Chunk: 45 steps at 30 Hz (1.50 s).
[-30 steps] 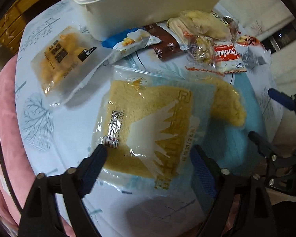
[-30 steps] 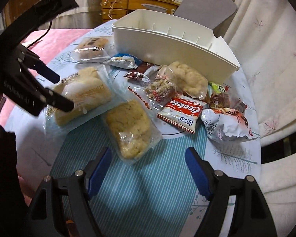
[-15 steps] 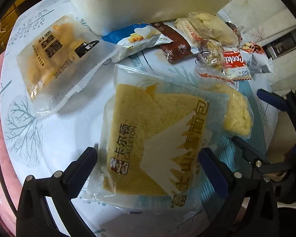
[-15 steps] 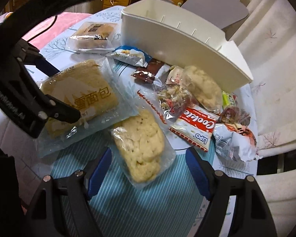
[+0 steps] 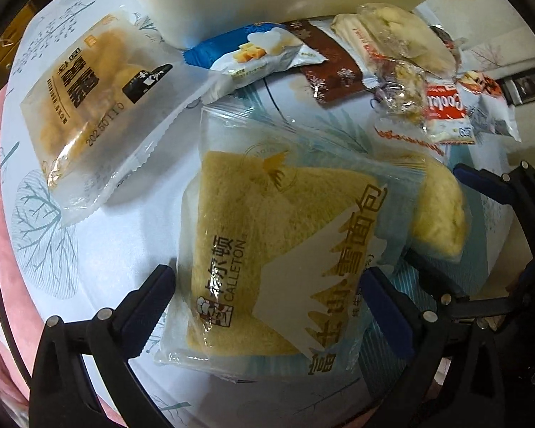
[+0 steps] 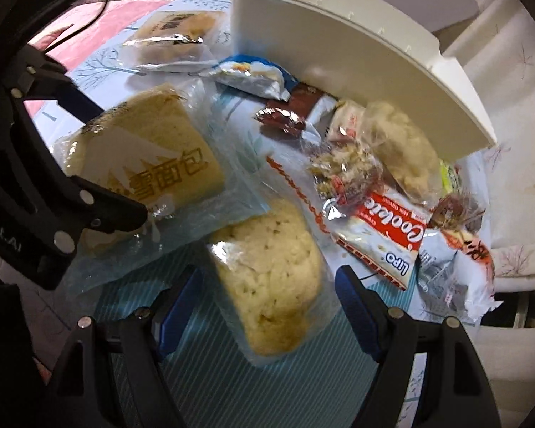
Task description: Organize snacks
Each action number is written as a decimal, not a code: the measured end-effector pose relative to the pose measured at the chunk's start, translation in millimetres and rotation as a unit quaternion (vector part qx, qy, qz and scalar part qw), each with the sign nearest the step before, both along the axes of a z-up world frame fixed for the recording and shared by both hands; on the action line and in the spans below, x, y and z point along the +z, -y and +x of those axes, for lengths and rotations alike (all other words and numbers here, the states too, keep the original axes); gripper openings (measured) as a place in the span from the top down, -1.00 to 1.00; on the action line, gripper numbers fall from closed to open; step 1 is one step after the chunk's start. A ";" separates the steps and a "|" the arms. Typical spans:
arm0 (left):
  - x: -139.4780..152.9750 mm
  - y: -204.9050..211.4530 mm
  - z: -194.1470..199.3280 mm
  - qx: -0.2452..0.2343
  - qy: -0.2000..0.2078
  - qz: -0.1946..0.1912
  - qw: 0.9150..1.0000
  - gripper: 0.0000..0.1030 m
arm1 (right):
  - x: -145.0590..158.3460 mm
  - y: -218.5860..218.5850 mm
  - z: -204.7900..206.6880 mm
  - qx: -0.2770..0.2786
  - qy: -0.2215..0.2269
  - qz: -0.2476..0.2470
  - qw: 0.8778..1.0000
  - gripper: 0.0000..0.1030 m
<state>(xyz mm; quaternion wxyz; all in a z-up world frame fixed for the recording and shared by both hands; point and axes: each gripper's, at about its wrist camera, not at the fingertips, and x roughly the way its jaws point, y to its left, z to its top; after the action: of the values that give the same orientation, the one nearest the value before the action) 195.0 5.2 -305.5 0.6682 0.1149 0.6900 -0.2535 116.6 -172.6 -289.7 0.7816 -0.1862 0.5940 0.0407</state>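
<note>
The left gripper [image 5: 267, 306] is pointing steeply down with its jaws standing wide on either side of the Calleton bread packet [image 5: 278, 249]; the blue pads are flanking the packet's near end, and whether they are touching the wrapper cannot be told. The packet is lying flat on the tablecloth [image 5: 100, 285]. The right gripper [image 6: 267, 306] is standing open likewise, its jaws straddling the clear-wrapped pale bun [image 6: 267, 285], which is lying just beside the bread packet and partly under its wrapper edge. Beyond the bun, the red Lipo cookie packet [image 6: 385, 246], a nut bar in clear wrap [image 6: 342, 174] and a brown snack packet [image 6: 289, 114] are lying close together. A blue-and-white cheese snack packet [image 5: 264, 57] is resting against the white storage bin [image 6: 356, 64] at the far side. A frosted packet of small cakes [image 5: 85, 103] is lying to the left, apart from the bread packet.
</note>
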 end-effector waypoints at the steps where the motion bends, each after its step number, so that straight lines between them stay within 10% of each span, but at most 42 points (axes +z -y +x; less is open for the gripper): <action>1: -0.6 2.2 0.7 0.003 0.001 0.002 1.000 -0.99 | -1.6 4.0 1.4 -0.006 -0.005 0.005 1.000 -0.50; 17: 5.5 -19.3 3.4 0.157 -0.041 -0.060 0.985 0.04 | -5.2 40.4 17.2 -0.063 -0.028 0.094 0.993 -0.12; 30: -12.8 -33.4 -31.2 0.300 -0.087 -0.045 0.949 -0.67 | 7.5 98.1 14.2 -0.052 -0.067 0.140 0.986 -0.11; 45: -36.1 55.0 -26.5 0.335 -0.067 0.036 0.939 -1.00 | 40.4 161.0 -5.2 -0.008 -0.059 0.173 0.983 -0.11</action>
<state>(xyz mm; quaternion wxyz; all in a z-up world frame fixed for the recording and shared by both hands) 168.5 -49.8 -341.6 0.6623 -0.1159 0.7402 0.0026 111.4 -333.5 -249.3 0.7659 -0.0412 0.6244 0.1477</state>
